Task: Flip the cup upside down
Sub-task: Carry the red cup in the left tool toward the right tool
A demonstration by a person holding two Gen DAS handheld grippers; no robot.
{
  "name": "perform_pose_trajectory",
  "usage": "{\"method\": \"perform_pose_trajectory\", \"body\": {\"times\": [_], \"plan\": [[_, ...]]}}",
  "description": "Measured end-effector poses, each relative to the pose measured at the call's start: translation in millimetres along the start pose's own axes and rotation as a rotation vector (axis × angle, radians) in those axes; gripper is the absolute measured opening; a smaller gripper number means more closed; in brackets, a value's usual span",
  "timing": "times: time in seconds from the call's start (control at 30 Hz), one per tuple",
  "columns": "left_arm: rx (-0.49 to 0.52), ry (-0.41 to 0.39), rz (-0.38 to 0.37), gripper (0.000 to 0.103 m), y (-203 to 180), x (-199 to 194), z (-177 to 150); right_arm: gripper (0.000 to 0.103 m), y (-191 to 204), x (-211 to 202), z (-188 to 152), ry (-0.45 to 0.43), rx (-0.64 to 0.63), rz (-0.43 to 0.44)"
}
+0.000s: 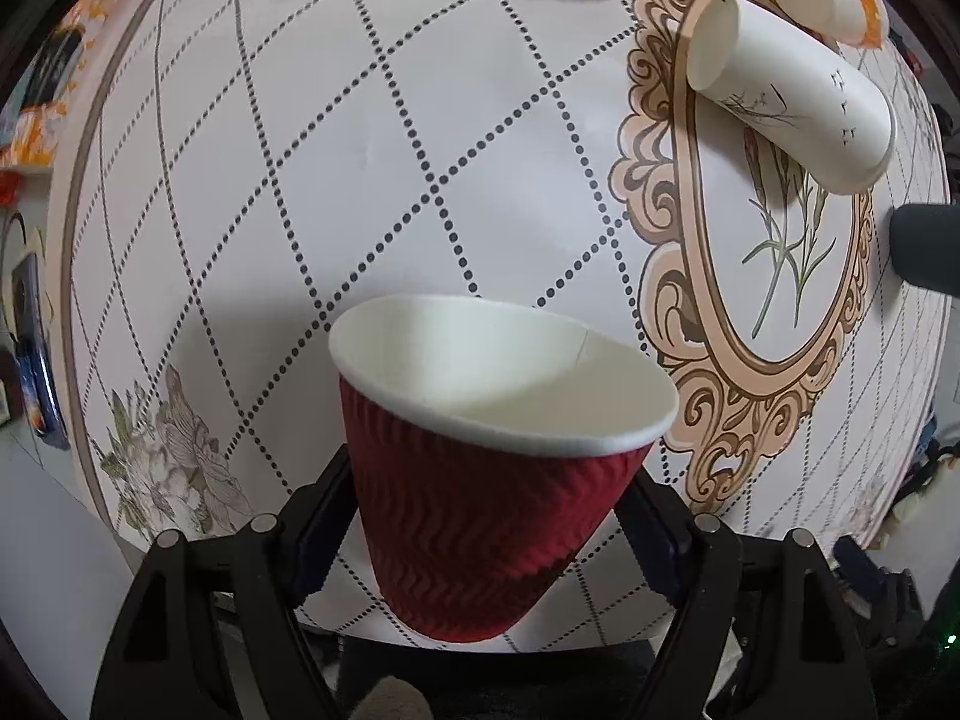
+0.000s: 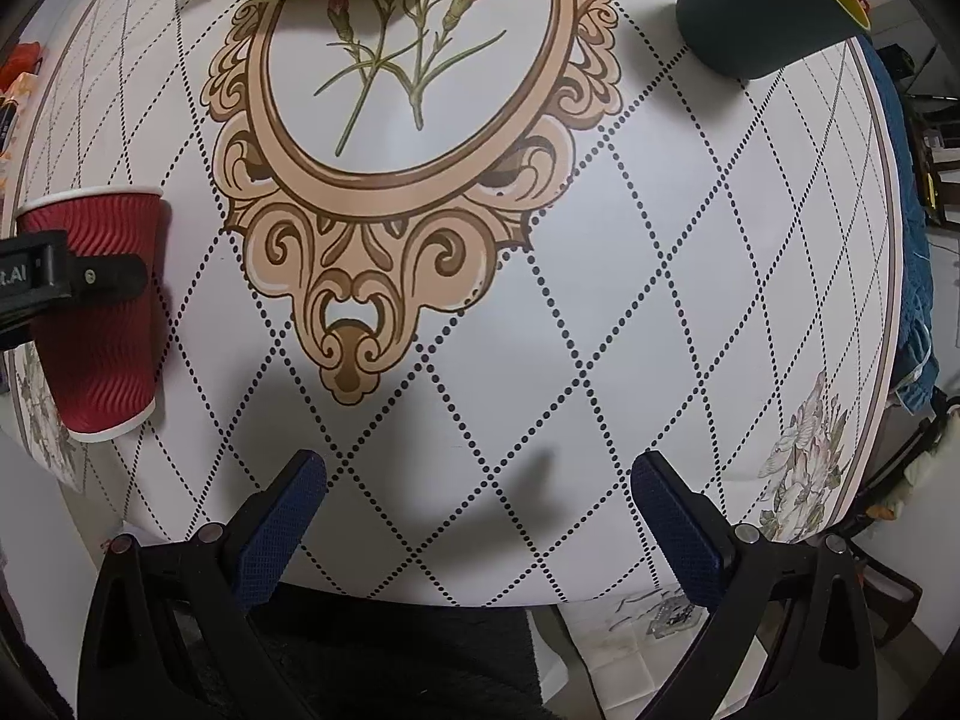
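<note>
Red ripple cup [image 1: 480, 516]: clamped between the fingers of the left gripper [image 1: 480, 534], mouth up and tilted, raised above the table [image 1: 420, 150]. Right gripper [image 2: 480, 516]: jaws wide apart, empty, low over the near table edge.

Probable risks:
- Crushing of the thin paper wall under excess squeeze.
- Slip along the tapered, ribbed side during rotation, since the hold sits on the lower body.
- Contact with the white cup lying on its side [image 1: 786, 102] or the dark cup [image 2: 762, 12] on a wide swing.
- Tipping on set-down from an uneven rim landing.
</note>
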State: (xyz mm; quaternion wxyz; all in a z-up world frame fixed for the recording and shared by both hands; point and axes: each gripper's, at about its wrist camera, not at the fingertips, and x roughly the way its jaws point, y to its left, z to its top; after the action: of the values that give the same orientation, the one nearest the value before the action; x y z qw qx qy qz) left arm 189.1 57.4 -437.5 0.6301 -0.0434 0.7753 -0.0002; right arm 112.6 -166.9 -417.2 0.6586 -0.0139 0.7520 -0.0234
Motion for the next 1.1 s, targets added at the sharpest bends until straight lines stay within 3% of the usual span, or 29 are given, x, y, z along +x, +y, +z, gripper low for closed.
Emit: {"method": "perform_pose_trajectory", "body": {"times": [0.33,0.53,0.87,1.1], "plan": [[0.019,-0.012,0.010,0.083,-13,2,1,0.103,5,-6,2,-0.008,-0.001,0.001],[0.017,-0.026,0.011,0.083,2,4,-7,0.103,4,-8,-1,-0.009,-0.001,0.005],[0.028,-0.073,0.013,0.083,14,-27,-28,0.103,5,-14,-6,-0.022,-0.003,0.018],[0.038,-0.177,0.046,0.083,25,-69,-59,0.103,7,-34,-12,-0.053,-0.009,0.056]]}}
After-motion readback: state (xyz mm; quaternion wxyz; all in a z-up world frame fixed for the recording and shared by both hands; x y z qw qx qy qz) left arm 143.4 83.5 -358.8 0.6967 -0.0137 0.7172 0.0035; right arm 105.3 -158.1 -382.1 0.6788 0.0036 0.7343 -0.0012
